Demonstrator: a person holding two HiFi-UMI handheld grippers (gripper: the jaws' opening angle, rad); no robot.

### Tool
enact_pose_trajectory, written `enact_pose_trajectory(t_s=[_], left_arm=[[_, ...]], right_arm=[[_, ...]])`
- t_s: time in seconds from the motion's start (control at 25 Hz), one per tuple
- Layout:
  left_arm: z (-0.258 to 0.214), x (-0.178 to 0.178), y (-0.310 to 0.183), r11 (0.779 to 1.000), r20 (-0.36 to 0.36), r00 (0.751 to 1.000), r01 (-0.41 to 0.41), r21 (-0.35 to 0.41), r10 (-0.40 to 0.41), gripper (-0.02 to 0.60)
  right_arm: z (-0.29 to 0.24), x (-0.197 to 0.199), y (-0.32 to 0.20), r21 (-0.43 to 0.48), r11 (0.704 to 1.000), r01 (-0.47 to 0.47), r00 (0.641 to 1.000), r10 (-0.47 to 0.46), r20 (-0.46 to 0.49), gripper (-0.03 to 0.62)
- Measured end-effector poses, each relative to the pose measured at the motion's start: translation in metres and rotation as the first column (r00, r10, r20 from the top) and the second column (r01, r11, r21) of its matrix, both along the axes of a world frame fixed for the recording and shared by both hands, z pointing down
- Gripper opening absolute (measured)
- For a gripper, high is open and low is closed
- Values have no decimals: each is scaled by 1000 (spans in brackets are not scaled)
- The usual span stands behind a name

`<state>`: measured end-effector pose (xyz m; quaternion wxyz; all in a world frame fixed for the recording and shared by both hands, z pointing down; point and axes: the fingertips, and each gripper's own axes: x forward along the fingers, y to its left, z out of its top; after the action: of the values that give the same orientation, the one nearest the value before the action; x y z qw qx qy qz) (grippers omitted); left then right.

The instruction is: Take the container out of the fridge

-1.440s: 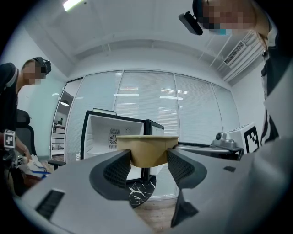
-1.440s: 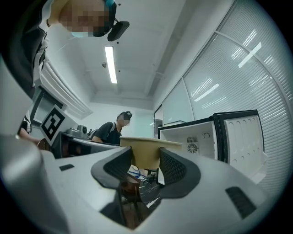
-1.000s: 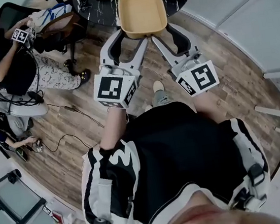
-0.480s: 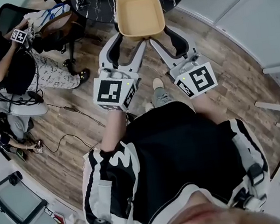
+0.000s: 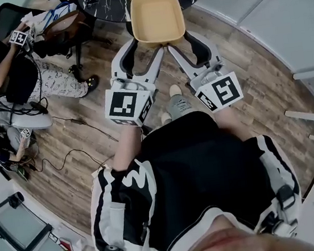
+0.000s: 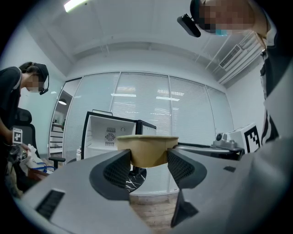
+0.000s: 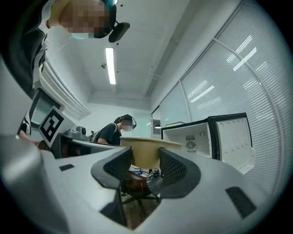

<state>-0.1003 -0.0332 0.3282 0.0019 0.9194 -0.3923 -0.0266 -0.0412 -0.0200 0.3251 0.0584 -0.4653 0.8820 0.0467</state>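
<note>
A tan rectangular container (image 5: pixel 157 16) hangs in the air over the wood floor, held by its near rim from both sides. My left gripper (image 5: pixel 155 47) is shut on its near left corner and my right gripper (image 5: pixel 175 45) is shut on its near right corner. In the left gripper view the container (image 6: pixel 147 150) sits pinched between the dark jaws of that gripper (image 6: pixel 149 161). It shows the same way in the right gripper view, the container (image 7: pixel 145 154) between the jaws of that gripper (image 7: pixel 145 163). Behind it the small fridge (image 6: pixel 106 137) stands open with a white inside (image 7: pixel 197 139).
A seated person (image 5: pixel 0 65) with a chair (image 5: pixel 61 31) is at the far left, with cables (image 5: pixel 79 144) on the floor. A dark marbled table (image 5: pixel 103 3) stands just beyond the container. Glass walls (image 5: pixel 280 14) run along the right.
Both grippers and the container have shifted slightly farther from my body. The grip has not changed.
</note>
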Motion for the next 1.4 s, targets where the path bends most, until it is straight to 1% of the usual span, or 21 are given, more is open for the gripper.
enact_pose_trajectory(t_s=[0.32,0.84,1.4], left_arm=[[-3,4,11,1000,-7,1000,-6,12,7,258],[-4,11,14,1000,-4,1000,-8,18,8,258],[-7,10,13,1000,-9,1000,-14,23,15,258]], right_arm=[[-2,5,12,18,1000,-10,999,9,30,202],[-3,12,15,28,999,-14,999,13,36,202],[-6,10,14,37,999,-24,999,23,31,201]])
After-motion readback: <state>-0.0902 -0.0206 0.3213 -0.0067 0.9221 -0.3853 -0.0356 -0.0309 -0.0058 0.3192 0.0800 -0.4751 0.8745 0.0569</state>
